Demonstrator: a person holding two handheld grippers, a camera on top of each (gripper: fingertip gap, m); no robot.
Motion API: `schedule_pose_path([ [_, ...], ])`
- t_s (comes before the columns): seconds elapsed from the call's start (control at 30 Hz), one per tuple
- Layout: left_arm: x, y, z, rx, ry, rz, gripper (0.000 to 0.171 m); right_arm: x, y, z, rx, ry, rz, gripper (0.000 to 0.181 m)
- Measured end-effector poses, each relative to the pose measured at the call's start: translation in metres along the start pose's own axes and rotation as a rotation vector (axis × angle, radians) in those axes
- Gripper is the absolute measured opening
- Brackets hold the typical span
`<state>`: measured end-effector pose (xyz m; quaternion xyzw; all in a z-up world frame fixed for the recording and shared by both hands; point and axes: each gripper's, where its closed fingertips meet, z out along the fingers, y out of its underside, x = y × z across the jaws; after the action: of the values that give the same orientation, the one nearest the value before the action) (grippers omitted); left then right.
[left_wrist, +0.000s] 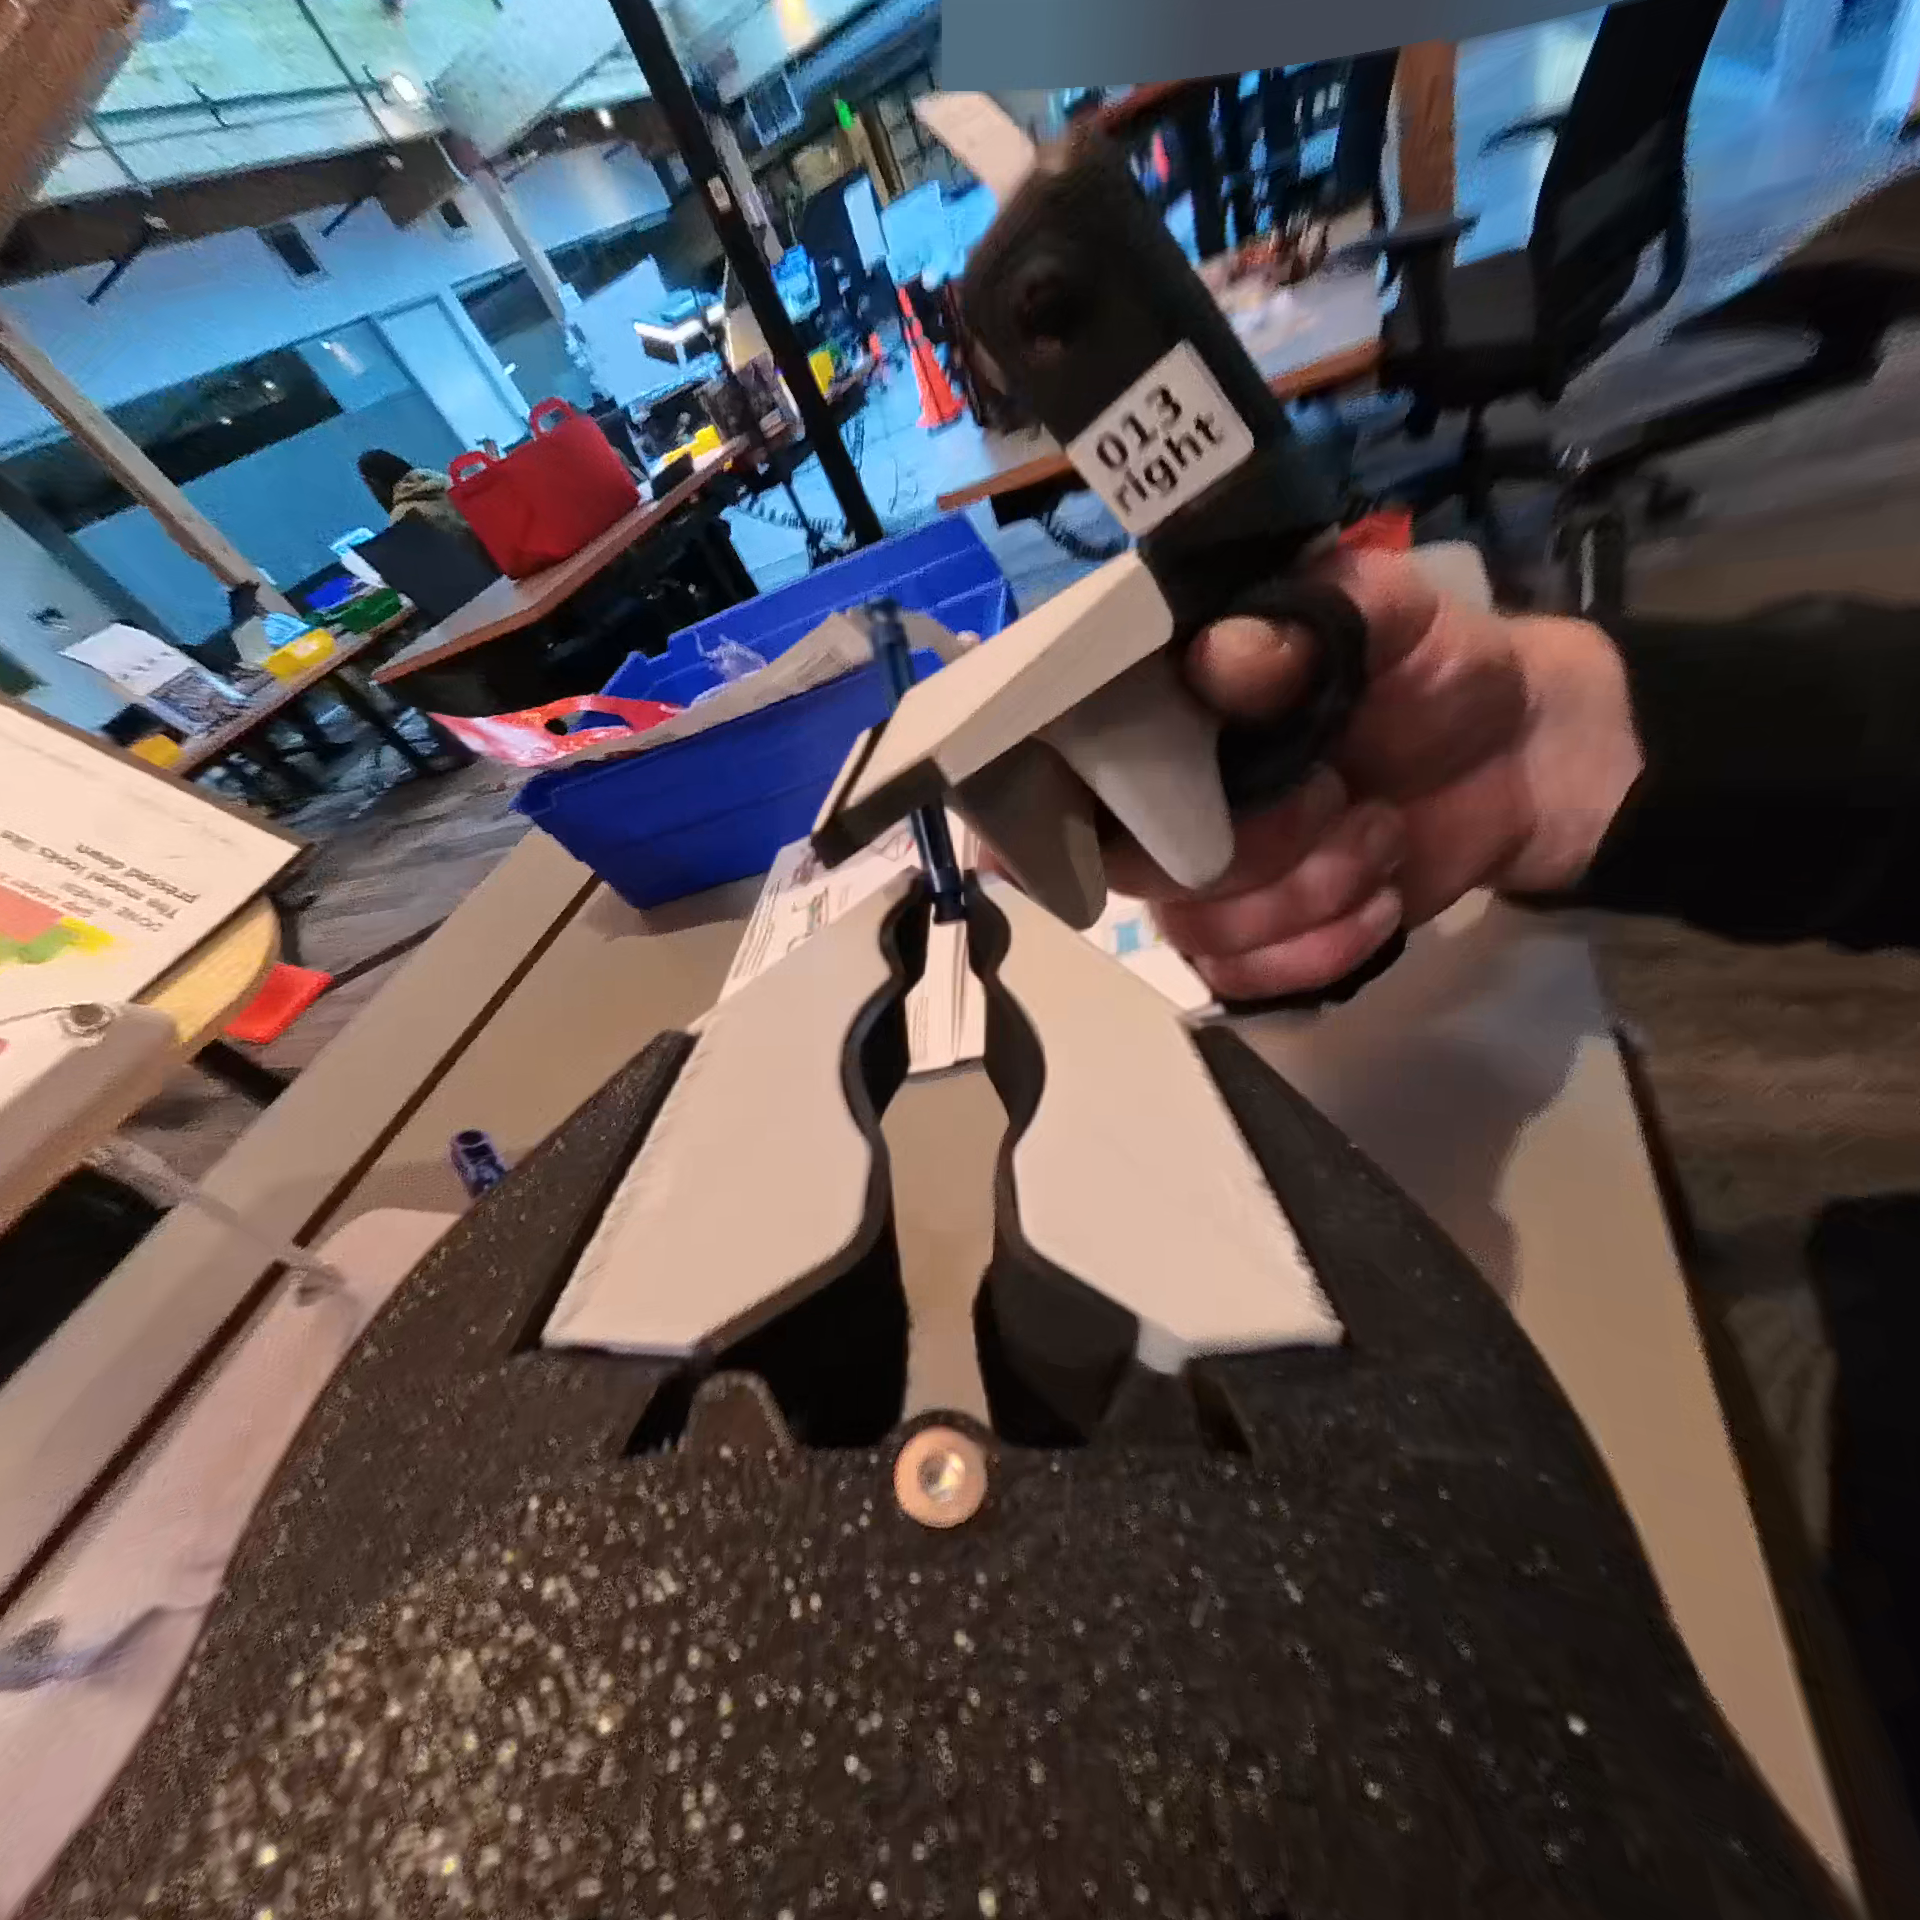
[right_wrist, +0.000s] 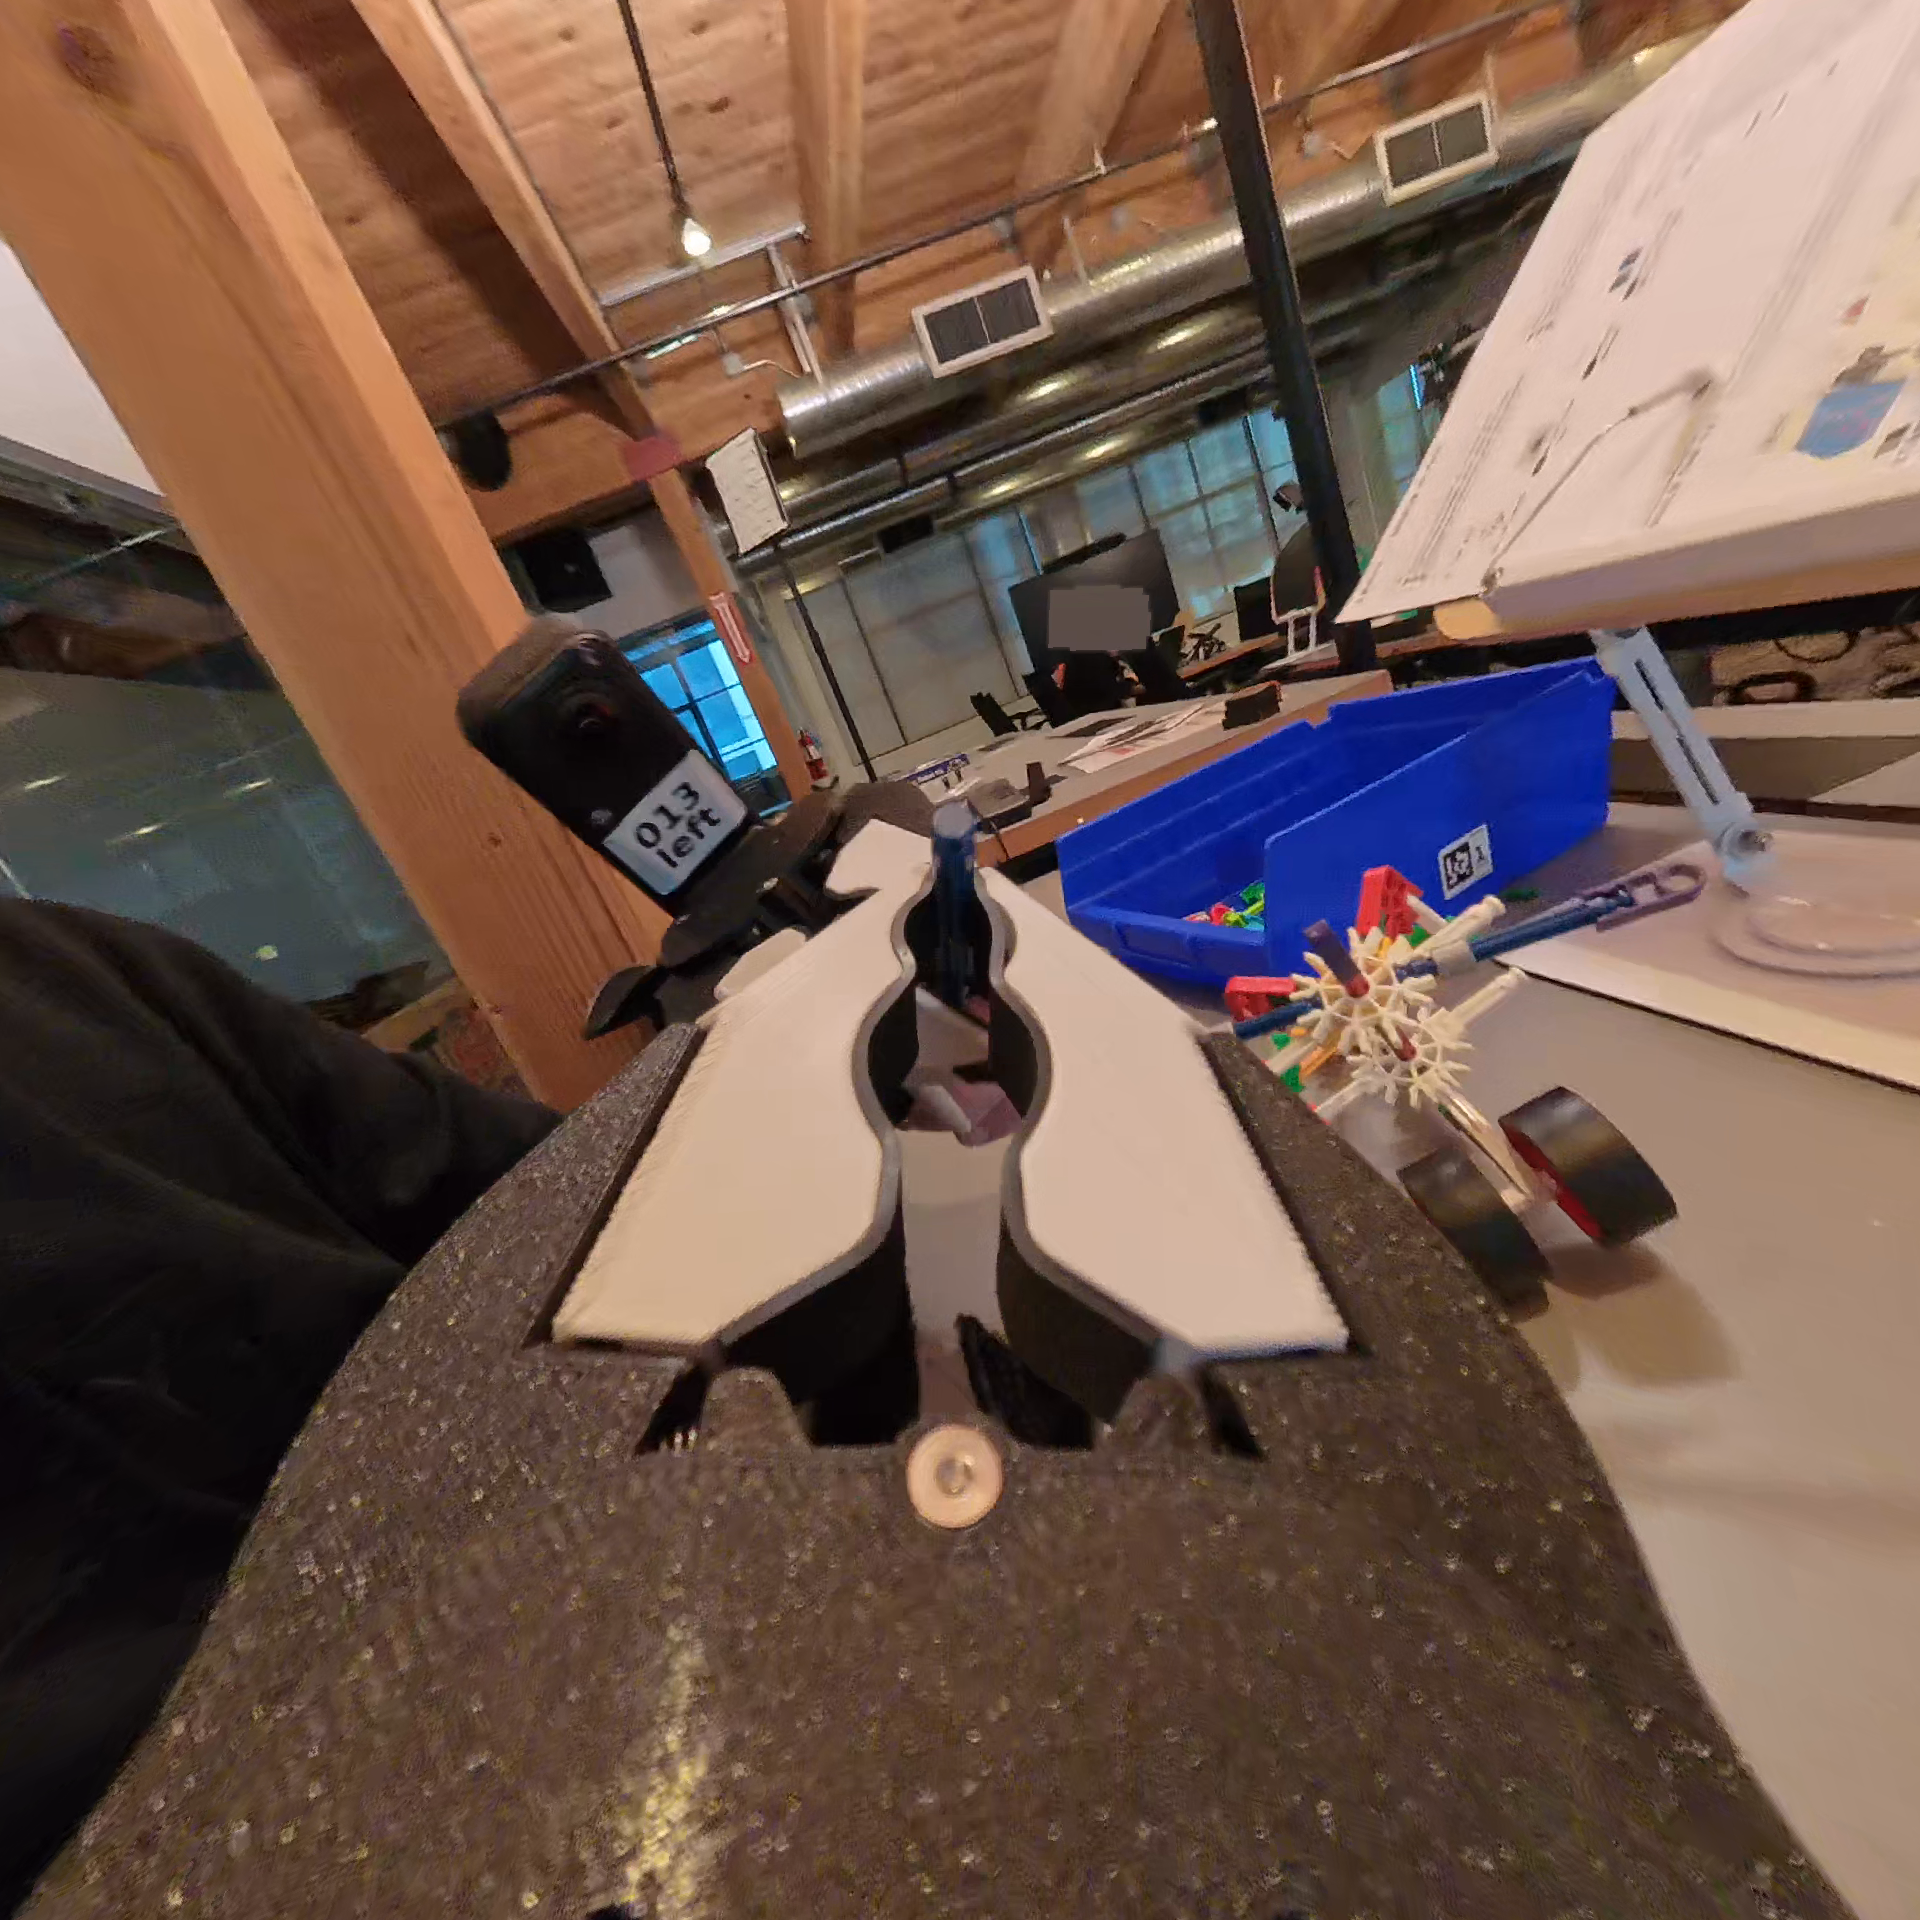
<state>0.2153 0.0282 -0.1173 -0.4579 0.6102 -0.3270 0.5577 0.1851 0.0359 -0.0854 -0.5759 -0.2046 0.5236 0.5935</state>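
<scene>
My left gripper (left_wrist: 948, 909) is shut on the lower end of a thin dark blue rod (left_wrist: 902, 707), which stands up and leans slightly left above the grey table (left_wrist: 499, 1039). My right gripper (left_wrist: 906, 831), held by a hand (left_wrist: 1403, 790), comes in from the right and clamps the same rod higher up. In the right wrist view my right gripper (right_wrist: 951, 883) is shut on the blue rod (right_wrist: 954, 862), whose tip sticks up past the fingertips. The left gripper's black camera body (right_wrist: 613, 758) sits just beyond, to the left.
A blue bin (left_wrist: 748, 769) of loose parts stands behind the rod; it also shows in the right wrist view (right_wrist: 1351, 821). A rod-and-connector toy model with black wheels (right_wrist: 1423, 1060) sits on the table to the right. A tilted instruction board (right_wrist: 1683, 312) is on a stand. A small blue connector (left_wrist: 476, 1158) lies left. Left and right tips are no more than a few centimetres apart.
</scene>
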Motion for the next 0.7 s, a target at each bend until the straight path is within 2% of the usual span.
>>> schedule_pose_path([
  [0.1, -0.001, -0.001, -0.006, 0.039, 0.031, -0.107, 0.002, 0.000, 0.004, 0.004, -0.038, 0.031, -0.044, 0.004],
  [0.13, -0.004, 0.000, -0.009, 0.036, 0.017, -0.117, 0.002, 0.000, 0.005, 0.005, -0.046, 0.047, -0.070, 0.011],
  [0.2, -0.028, 0.009, -0.026, -0.011, -0.072, -0.100, 0.001, 0.002, 0.002, 0.003, -0.063, 0.085, -0.084, 0.049],
  [0.27, -0.078, 0.023, -0.059, -0.086, -0.237, -0.089, 0.001, 0.006, 0.001, -0.006, -0.081, 0.133, -0.124, 0.050],
  [0.3, -0.110, 0.037, -0.082, -0.161, -0.342, -0.071, 0.001, 0.007, 0.002, -0.012, -0.099, 0.155, -0.147, 0.050],
  [0.37, -0.175, 0.073, -0.133, -0.327, -0.552, -0.058, 0.001, 0.005, 0.005, -0.023, -0.125, 0.197, -0.190, 0.050],
  [0.43, -0.223, 0.119, -0.180, -0.488, -0.673, -0.155, 0.003, 0.003, 0.015, -0.034, -0.169, 0.241, -0.223, 0.050],
  [0.47, -0.239, 0.137, -0.198, -0.527, -0.714, -0.210, 0.018, 0.003, 0.021, -0.040, -0.193, 0.268, -0.240, 0.050],
  [0.5, -0.249, 0.147, -0.211, -0.539, -0.752, -0.240, 0.048, 0.002, 0.026, -0.046, -0.214, 0.285, -0.246, 0.050],
  [0.53, -0.253, 0.150, -0.221, -0.548, -0.781, -0.241, 0.063, 0.000, 0.031, -0.052, -0.228, 0.304, -0.249, 0.050],
  [0.6, -0.247, 0.141, -0.224, -0.535, -0.797, -0.210, 0.068, -0.006, 0.043, -0.064, -0.261, 0.338, -0.282, 0.050],
  [0.7, -0.223, 0.118, -0.207, -0.507, -0.772, -0.128, 0.070, -0.024, 0.062, -0.086, -0.330, 0.372, -0.336, 0.051],
])
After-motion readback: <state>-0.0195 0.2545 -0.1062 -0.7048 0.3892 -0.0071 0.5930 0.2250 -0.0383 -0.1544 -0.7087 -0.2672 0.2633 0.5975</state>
